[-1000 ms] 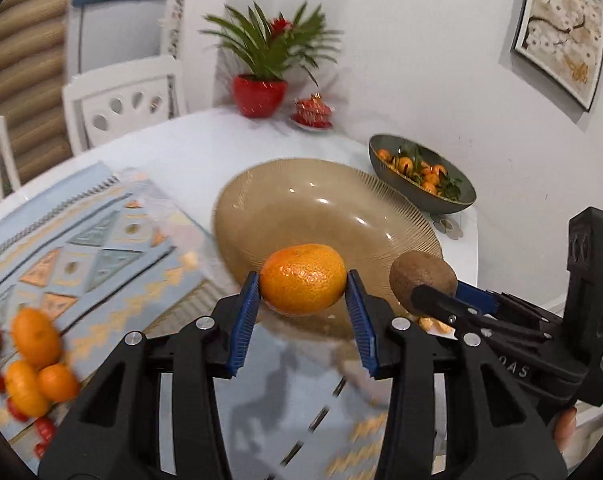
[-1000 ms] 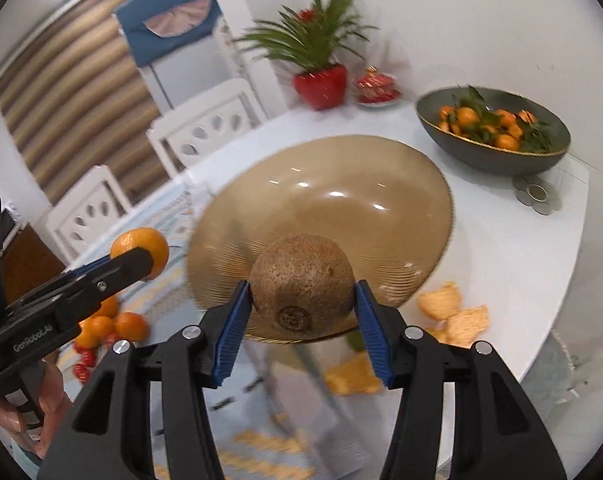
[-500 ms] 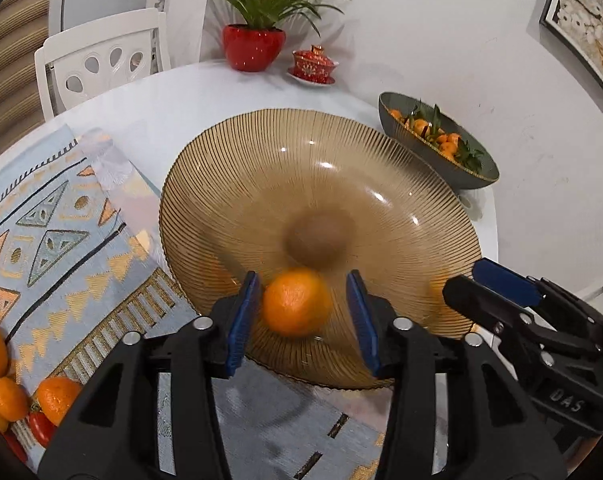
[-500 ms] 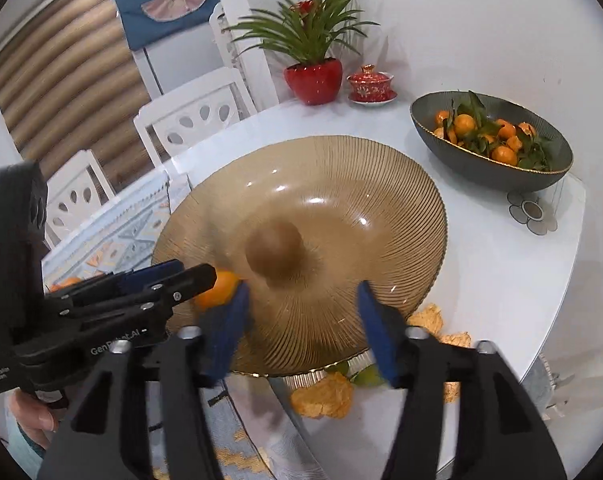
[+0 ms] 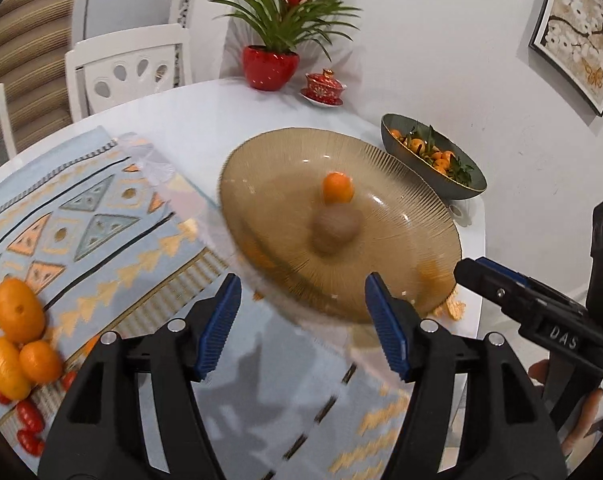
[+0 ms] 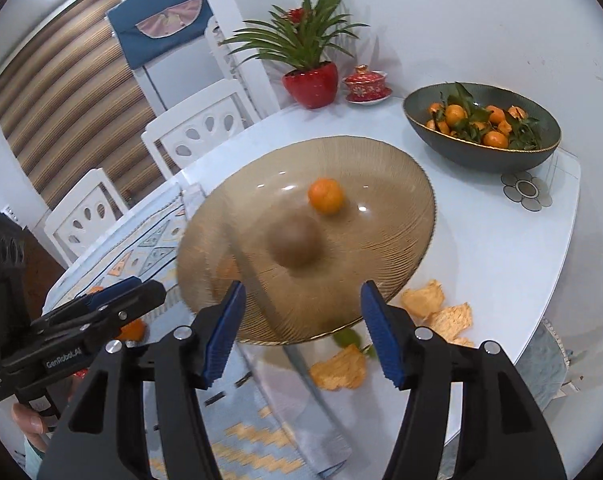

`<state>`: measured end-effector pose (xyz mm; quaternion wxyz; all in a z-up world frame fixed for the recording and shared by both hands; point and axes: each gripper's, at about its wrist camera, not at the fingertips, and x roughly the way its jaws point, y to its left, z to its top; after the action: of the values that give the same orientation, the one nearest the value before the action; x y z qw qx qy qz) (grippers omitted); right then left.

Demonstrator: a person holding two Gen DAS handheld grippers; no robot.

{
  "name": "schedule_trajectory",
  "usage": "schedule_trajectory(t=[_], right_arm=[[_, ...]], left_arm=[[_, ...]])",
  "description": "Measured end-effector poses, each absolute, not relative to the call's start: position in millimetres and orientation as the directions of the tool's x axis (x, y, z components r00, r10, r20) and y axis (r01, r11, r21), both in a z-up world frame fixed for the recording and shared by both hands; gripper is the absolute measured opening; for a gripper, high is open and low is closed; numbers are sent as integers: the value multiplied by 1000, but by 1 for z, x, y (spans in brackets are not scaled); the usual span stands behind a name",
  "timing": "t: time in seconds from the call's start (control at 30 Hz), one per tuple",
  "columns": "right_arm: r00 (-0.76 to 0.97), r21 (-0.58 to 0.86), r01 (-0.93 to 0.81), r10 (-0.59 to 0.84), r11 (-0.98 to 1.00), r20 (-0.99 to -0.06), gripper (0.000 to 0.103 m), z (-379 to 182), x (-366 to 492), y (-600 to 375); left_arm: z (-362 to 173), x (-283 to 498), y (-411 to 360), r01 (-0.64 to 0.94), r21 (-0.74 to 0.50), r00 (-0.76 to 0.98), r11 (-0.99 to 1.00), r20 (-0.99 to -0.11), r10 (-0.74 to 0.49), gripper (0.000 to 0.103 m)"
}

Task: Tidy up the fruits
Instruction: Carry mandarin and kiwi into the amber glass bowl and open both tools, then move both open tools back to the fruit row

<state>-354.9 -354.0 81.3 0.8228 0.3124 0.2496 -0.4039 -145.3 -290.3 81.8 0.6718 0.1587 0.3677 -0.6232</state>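
A ribbed amber glass bowl [image 5: 401, 288] [image 6: 381, 168] sits on the white table. Inside it lie a mandarin [image 5: 337, 188] [image 6: 326, 196] and a blurred brown kiwi [image 5: 335, 230] [image 6: 294, 242], close together. My left gripper [image 5: 301, 320] hangs open and empty just before the bowl's near rim; it also shows at the left of the right wrist view [image 6: 141, 292]. My right gripper [image 6: 303, 330] is open and empty too, over the near rim. Several more mandarins [image 5: 19, 314] and small red tomatoes [image 5: 29, 420] lie on the patterned mat at the left.
A dark bowl of leafy mandarins [image 6: 483, 130] stands at the back right. A red potted plant [image 6: 311, 84] and a red lidded cup [image 6: 366, 84] are at the back. Orange peel pieces [image 6: 437, 308] lie by the amber bowl. White chairs [image 5: 129, 68] ring the table.
Both grippers opened and dropped their fruit: the mandarin and the kiwi now lie in the amber bowl. Both grippers have pulled back toward the bowl's near rim.
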Motion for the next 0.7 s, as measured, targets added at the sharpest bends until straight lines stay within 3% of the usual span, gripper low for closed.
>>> schedule_trajectory(t=[0.27,0.43,0.7], right_arm=[[593,308,780,-486,545,-642,63,100,-332,-316],[632,270,724,-453,635,-629,67,110,-298,-281],[689,204,604,-377,770,-619,67,113,-232,-223]], left_arm=[[109,-127,-222,945,-236,23,228,-645,-764,70],[128,-108,-165,929,-224,109,294,-593,-798,81],[138,-50,-69,858,-255,256,446,-540,-802,82]])
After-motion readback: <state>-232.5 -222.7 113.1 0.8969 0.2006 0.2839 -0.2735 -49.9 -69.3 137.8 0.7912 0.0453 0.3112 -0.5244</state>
